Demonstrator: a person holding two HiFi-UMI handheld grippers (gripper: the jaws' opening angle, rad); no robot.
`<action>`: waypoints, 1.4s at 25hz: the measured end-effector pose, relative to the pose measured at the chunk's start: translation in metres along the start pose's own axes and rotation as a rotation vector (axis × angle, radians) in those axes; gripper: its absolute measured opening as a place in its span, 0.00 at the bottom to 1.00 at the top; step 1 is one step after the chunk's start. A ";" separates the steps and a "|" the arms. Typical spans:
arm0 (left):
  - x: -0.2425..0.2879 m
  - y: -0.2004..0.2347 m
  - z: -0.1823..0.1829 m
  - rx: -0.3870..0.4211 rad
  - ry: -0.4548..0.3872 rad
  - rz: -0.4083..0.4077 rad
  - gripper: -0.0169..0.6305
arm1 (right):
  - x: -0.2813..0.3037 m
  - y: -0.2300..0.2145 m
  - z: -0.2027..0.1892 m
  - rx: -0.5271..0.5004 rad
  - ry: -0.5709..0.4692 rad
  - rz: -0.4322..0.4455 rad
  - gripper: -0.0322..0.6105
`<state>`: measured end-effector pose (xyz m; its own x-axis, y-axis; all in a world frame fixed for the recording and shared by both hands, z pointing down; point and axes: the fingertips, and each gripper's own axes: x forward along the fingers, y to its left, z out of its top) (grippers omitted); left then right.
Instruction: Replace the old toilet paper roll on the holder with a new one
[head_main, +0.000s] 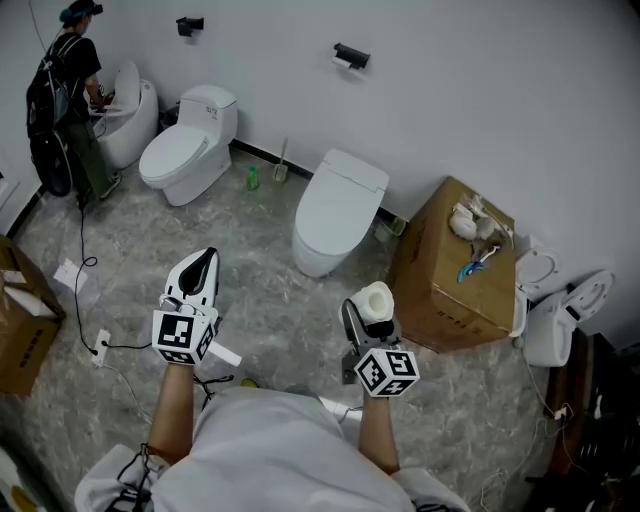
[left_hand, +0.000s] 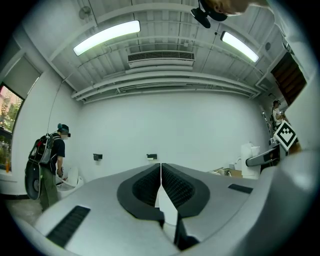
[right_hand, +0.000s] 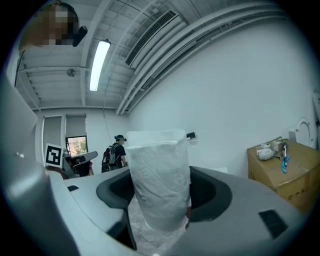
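The new roll, axis upright, is gripped between the fingers of the right gripper, the wall holder lying well ahead of them; the left gripper is clenched empty

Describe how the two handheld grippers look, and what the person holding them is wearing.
The left gripper and right gripper both have pale grey shells with black ribbed pads inside the jaws. Each carries a cube of black-and-white square markers near the hand. The person wears a white top.
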<state>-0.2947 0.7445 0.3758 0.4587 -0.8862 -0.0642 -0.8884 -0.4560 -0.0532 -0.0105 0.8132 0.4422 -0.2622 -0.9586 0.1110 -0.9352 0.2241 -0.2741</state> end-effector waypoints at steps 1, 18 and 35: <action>0.000 0.000 0.000 -0.003 0.001 -0.005 0.06 | -0.001 0.001 -0.002 -0.002 0.004 -0.003 0.53; -0.001 0.013 -0.005 -0.036 0.008 -0.003 0.23 | 0.007 0.007 -0.006 -0.009 0.022 0.005 0.53; 0.010 0.031 -0.016 -0.063 0.028 -0.025 0.25 | 0.026 0.020 -0.011 -0.016 0.040 -0.001 0.53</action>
<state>-0.3176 0.7204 0.3892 0.4812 -0.8759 -0.0352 -0.8763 -0.4817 0.0087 -0.0390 0.7945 0.4501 -0.2707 -0.9509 0.1498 -0.9390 0.2266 -0.2586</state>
